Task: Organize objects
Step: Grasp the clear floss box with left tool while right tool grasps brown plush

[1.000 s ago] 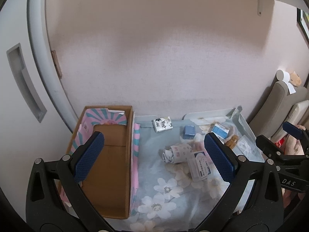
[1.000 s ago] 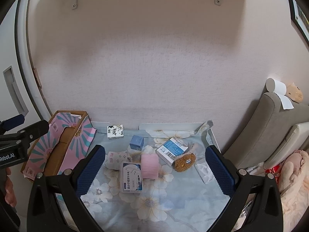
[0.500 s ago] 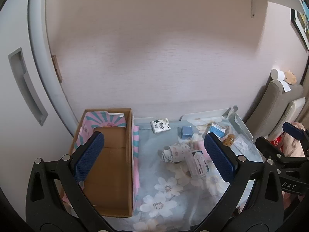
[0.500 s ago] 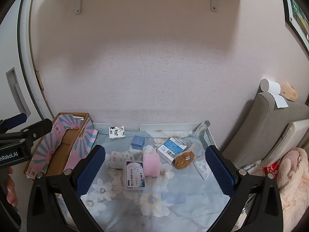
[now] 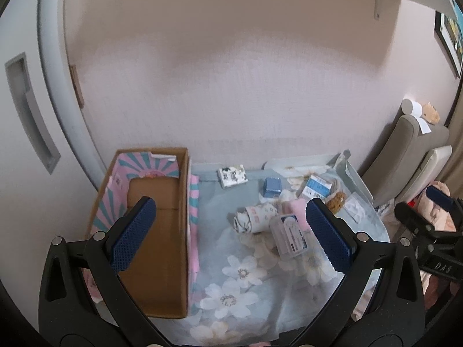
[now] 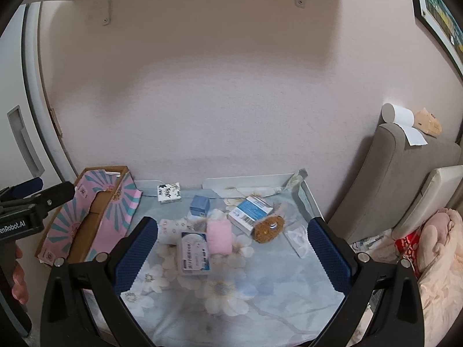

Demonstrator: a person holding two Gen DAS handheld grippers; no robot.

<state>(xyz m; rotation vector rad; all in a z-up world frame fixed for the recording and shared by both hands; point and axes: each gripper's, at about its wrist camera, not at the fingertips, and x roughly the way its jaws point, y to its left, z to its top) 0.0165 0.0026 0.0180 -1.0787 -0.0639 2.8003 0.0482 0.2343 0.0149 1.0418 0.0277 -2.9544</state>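
Observation:
An open cardboard box [image 5: 157,231] with pink and teal striped flaps stands at the table's left; it also shows in the right wrist view [image 6: 95,217]. Small items lie grouped on the floral cloth: a clear plastic case [image 6: 193,253], a pink roll [image 6: 219,237], a white rolled cloth [image 6: 170,230], a blue cube box [image 6: 199,204], a blue and white carton [image 6: 251,210], a brown scrubber [image 6: 267,228], a patterned tissue pack [image 6: 169,193]. My left gripper [image 5: 228,234] is open and empty above the table. My right gripper [image 6: 231,254] is open and empty, held high over the items.
A grey chair [image 6: 405,179] with a paper roll [image 6: 398,115] on top stands to the right. Pink bedding [image 6: 437,245] lies beside it. The wall runs behind the table. A white door [image 5: 26,121] is at the left.
Both grippers have drawn back and up from the table, so the items look smaller and more of the wall shows. Nothing on the table has moved.

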